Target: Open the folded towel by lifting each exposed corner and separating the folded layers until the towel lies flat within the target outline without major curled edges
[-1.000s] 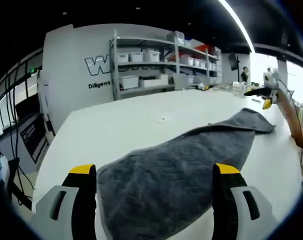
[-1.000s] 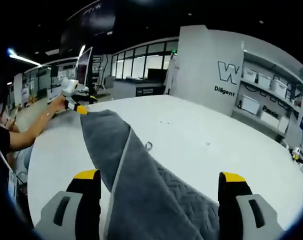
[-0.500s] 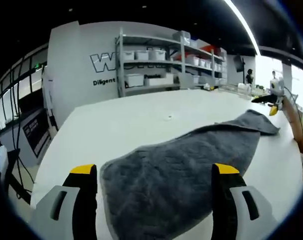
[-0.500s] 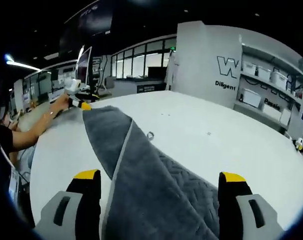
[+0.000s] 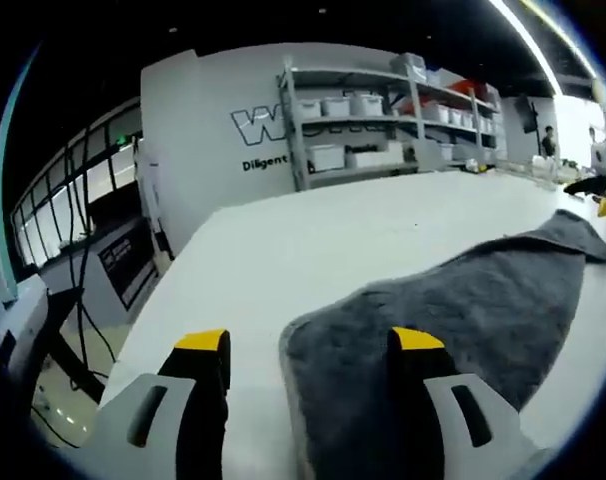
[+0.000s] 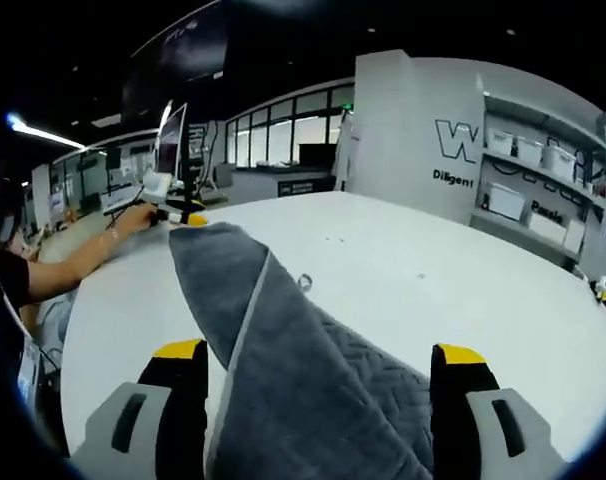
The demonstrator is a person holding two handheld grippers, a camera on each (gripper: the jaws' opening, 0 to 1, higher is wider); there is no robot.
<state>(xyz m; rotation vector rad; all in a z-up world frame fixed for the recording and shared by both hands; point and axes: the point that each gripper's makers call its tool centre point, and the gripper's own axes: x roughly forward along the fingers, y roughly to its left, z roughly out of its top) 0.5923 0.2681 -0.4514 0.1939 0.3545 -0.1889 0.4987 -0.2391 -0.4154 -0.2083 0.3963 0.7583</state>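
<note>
- Grey towel [image 5: 453,320] lies stretched across the white tabletop [image 5: 313,240], one end at each tool, likely to pull it flat.
- Left tool [image 5: 308,345]: jaws spread, corner between them, not pinched.
- Right tool [image 6: 318,360]: jaws wide apart, towel [image 6: 283,350] loose between; far left tool [image 6: 183,215] at other end.

You work with one grey towel [image 5: 453,320] on one white bench [image 5: 313,230], seen from both ends. You hold two grippers, the left [image 5: 308,345] and the right [image 6: 318,355], each with two yellow-tipped fingers [image 5: 203,345]. Against the back wall stands one shelf rack [image 5: 383,120] with three levels, the top one carrying at least three white bins [image 5: 338,105]. On the bench past the towel lies one small ring [image 6: 304,282].
</note>
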